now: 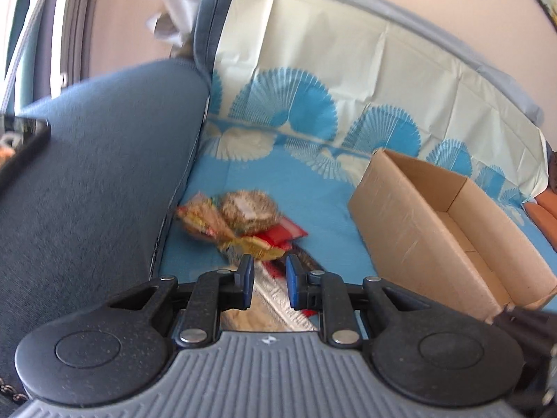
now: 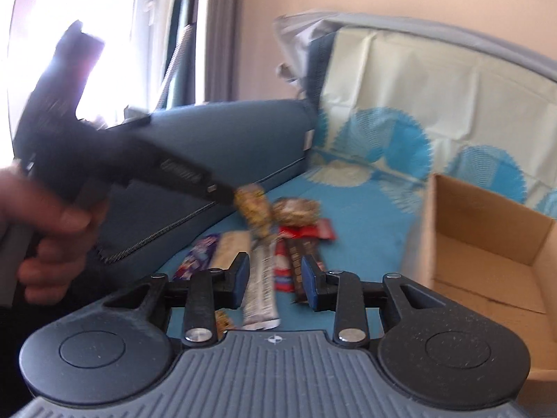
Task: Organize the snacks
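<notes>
Snacks [image 2: 278, 244] lay in a loose heap on the blue patterned sheet [image 1: 313, 202], close to the dark blue sofa armrest [image 1: 104, 156] and well left of the open cardboard box [image 1: 435, 223].

Left gripper [image 1: 268, 280]: jaws parted with a narrow gap, blue pads [image 1: 248, 278] not pressing anything in its own view. A silver wrapper [image 1: 275, 296] and a beige pack showed through the gap, lying on the sheet below rather than pinched. In the right wrist view the same tool [image 2: 229, 193] reached in from the left, held by a hand [image 2: 52, 223], with its tip at a yellow-speckled snack bag [image 2: 256, 216]; motion blur was too heavy to tell whether it touched it. So: released, nothing clearly gripped.

Right gripper [image 2: 275, 275]: jaws a bit wider apart, nothing clamped. A silver-grey bar [image 2: 259, 289], a red-and-white pack [image 2: 283, 271] and a dark brown bar [image 2: 299, 264] lay on the sheet beyond the gap. Pads clear of them.

Heap content: a round brown speckled pack [image 1: 245, 210] at the top, red wrappers [image 1: 285, 233] beside it, a purple-and-white pack [image 2: 198, 257] nearest the armrest, yellow crinkled wrappers [image 1: 254, 245] in the middle. All overlapping, mixed orientation.

Box interior looked bare in both views.
</notes>
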A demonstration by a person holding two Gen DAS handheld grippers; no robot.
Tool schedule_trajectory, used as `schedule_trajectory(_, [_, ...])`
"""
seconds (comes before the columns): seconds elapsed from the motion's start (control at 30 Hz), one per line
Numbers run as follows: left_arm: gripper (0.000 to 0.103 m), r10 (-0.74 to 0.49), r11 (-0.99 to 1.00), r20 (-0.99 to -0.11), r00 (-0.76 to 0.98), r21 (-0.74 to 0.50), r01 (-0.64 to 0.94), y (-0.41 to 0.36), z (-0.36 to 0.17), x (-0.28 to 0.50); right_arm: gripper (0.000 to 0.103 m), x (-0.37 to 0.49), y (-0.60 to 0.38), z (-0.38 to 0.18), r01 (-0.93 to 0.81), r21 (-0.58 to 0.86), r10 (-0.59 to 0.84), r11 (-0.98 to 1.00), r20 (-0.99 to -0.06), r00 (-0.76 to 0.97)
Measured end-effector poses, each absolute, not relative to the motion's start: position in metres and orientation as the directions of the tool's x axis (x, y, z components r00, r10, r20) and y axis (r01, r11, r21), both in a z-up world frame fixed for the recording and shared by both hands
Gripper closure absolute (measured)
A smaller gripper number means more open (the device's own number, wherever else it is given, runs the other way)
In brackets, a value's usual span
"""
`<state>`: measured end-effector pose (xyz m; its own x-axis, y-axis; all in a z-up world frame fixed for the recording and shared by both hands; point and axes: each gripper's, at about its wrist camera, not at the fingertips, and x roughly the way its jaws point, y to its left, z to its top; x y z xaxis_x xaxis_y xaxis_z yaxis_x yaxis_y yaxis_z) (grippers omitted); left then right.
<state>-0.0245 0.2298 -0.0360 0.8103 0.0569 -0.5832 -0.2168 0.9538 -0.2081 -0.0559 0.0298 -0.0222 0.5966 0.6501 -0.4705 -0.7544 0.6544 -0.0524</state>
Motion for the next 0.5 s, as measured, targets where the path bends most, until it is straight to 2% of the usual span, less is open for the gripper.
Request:
schedule_trajectory(0.2, [0.083, 0.028, 0.916, -0.687, 0.726, -0.274, -0.295, 0.25, -0.053, -0.008, 0.066, -0.06, 0.059, -0.056, -0.818, -0.051, 0.659, 0.573, -0.565, 0.497])
schedule_trajectory(0.27, [0.082, 0.024, 0.918, -0.713, 0.7, -0.262, -0.298, 0.25, -0.057, -0.002, 0.056, -0.057, 0.065, -0.063, -0.828, -0.049, 0.66, 0.558, -0.579, 0.479])
schedule_trajectory(0.43, [0.054, 0.041, 0.916, -0.767, 0.641, -0.227, -0.33, 0.249, -0.066, 0.009, 0.054, -0.041, 0.074, -0.088, -0.834, -0.022, 0.645, 0.551, -0.623, 0.443])
schedule_trajectory(0.5, [0.051, 0.043, 0.907, -0.777, 0.627, -0.233, -0.351, 0.253, -0.07, 0.012, 0.054, -0.038, 0.076, -0.096, -0.843, -0.019, 0.644, 0.537, -0.636, 0.425])
